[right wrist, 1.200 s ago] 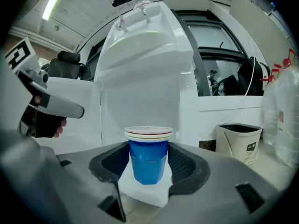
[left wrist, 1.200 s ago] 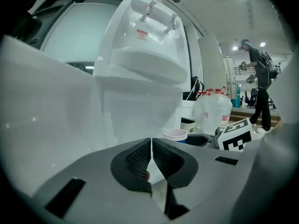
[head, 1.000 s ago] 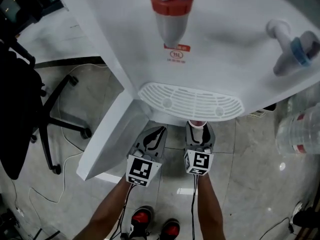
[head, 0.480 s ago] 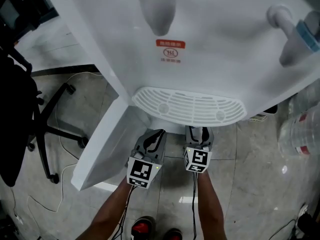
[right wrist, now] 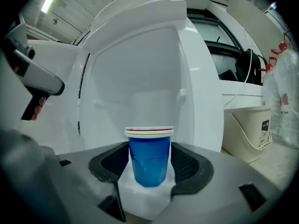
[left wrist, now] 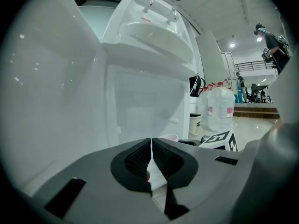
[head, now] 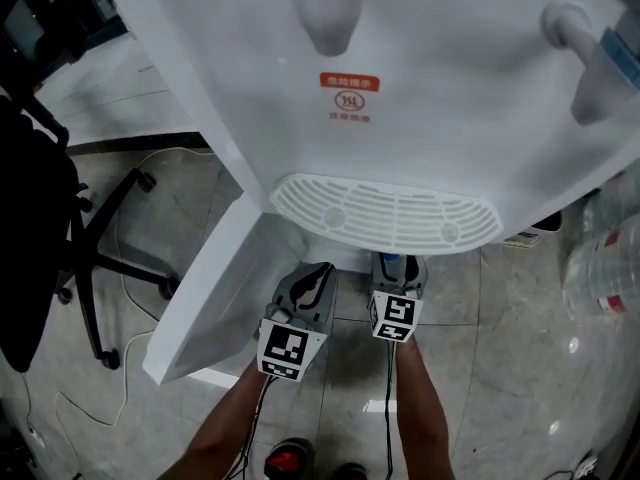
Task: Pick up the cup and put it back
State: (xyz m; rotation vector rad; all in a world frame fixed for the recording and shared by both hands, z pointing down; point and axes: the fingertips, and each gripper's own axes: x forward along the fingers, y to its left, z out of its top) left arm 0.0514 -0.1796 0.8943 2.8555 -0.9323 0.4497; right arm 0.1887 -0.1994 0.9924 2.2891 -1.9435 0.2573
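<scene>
1. Blue cup (right wrist: 149,160), with a white rim and a thin red line round the top, stands upright between the two black pads of the right gripper (head: 398,261).
2. Those jaws stand wide, and the ribbed pads (right wrist: 188,164) press on the cup's sides, one on each side.
3. Whether the cup's bottom rests on the white surface beneath it cannot be told.
4. Behind the cup rises the white front of a water dispenser (head: 420,118). In the head view the right gripper's tip lies under the front edge of the slotted drip tray (head: 385,213).
5. The left gripper (head: 318,268) sits just beside the right one, also pointing at the dispenser. Its jaws are closed against each other with nothing between them.
6. Each gripper carries a cube with black and white square markers (head: 290,348) at its rear, above the person's forearms.
7. A red label (head: 350,83) sits on the dispenser's front above the tray, and two taps stick out higher up, one (head: 320,8) near the middle and one (head: 590,58) at the right.
8. A black office chair (head: 40,218) stands on the stone floor at the left, with a thin cable (head: 130,298) trailing near its base.
9. A large clear water bottle (head: 605,258) stands at the right of the dispenser.
10. A pale bucket (right wrist: 250,129) shows in the right gripper view, beside the dispenser.
</scene>
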